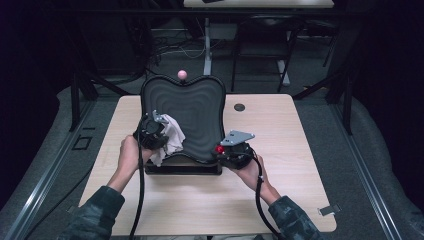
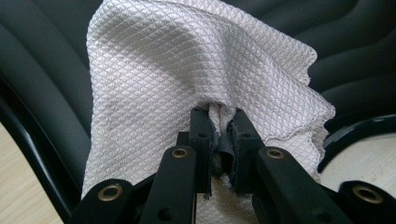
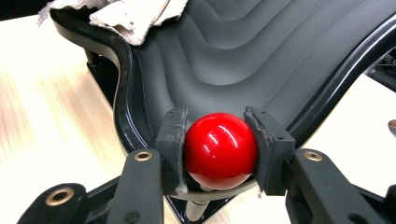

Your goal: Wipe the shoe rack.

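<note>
A black wavy board (image 1: 195, 120) stands tilted on a black base in the middle of the wooden table (image 1: 300, 130). My left gripper (image 1: 159, 134) presses a white quilted cloth (image 1: 171, 137) against the board's left part. In the left gripper view the jaws of my left gripper (image 2: 219, 126) are shut on a bunched fold of the cloth (image 2: 187, 70), which drapes over the ridged board (image 2: 355, 51). My right gripper (image 1: 226, 150) sits at the board's lower right corner. Its jaws (image 3: 219, 135) are shut on a glossy red ball (image 3: 220, 149) on a post at the board's rim (image 3: 121, 107).
A pink ball (image 1: 182, 74) tops the board's far edge. A round cable hole (image 1: 239, 107) lies in the table behind the right hand. A metal clip (image 1: 327, 210) lies near the front right corner. Chairs and a desk leg stand beyond the table.
</note>
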The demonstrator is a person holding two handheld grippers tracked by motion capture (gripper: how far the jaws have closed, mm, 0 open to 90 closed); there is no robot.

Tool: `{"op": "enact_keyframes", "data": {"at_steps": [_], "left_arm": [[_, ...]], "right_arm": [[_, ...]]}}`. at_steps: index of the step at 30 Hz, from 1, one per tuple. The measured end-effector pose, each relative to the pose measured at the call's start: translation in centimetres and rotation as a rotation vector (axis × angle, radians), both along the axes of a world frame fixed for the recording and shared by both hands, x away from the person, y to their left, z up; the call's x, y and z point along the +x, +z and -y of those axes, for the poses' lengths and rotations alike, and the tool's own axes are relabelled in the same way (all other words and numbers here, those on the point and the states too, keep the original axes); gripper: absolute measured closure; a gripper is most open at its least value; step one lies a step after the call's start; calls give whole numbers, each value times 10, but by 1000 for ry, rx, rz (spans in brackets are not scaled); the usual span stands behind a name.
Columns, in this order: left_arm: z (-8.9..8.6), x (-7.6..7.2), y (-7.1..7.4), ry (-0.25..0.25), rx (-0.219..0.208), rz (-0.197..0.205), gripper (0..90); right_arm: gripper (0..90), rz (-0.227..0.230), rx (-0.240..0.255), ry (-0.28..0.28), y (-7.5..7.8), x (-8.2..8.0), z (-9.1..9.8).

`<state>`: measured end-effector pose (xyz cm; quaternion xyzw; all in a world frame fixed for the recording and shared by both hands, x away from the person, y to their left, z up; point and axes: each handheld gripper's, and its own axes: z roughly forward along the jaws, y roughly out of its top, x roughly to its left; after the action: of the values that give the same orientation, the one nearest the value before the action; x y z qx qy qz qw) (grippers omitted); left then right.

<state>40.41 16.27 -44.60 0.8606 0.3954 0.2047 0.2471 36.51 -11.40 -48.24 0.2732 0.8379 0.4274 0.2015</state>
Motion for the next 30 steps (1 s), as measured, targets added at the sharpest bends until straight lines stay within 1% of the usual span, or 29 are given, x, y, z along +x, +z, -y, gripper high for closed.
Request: {"op": "enact_keyframes", "data": {"at_steps": [4, 7, 10, 15, 18, 20, 25, 30], "left_arm": [[1, -5, -3, -15, -1, -10, 823], [1, -7, -5, -15, -2, -3, 823], [0, -7, -5, -16, -4, -4, 823], [2, -9, -5, -19, 10, -4, 823], [2, -12, -6, -30, 8, -8, 823], [2, -13, -7, -32, 6, -4, 823], [3, -11, -6, -36, 8, -9, 822], [5, -4, -2, -36, 10, -17, 820]], "right_arm": [[599, 3, 5, 0, 0, 0, 0], [600, 5, 3, -1, 0, 0, 0], [600, 5, 2, -1, 0, 0, 0], [600, 5, 2, -1, 0, 0, 0], [600, 7, 1, 0, 0, 0, 0], [600, 8, 0, -1, 0, 0, 0], [600, 7, 2, -1, 0, 0, 0], [600, 6, 2, -2, 0, 0, -1]]}}
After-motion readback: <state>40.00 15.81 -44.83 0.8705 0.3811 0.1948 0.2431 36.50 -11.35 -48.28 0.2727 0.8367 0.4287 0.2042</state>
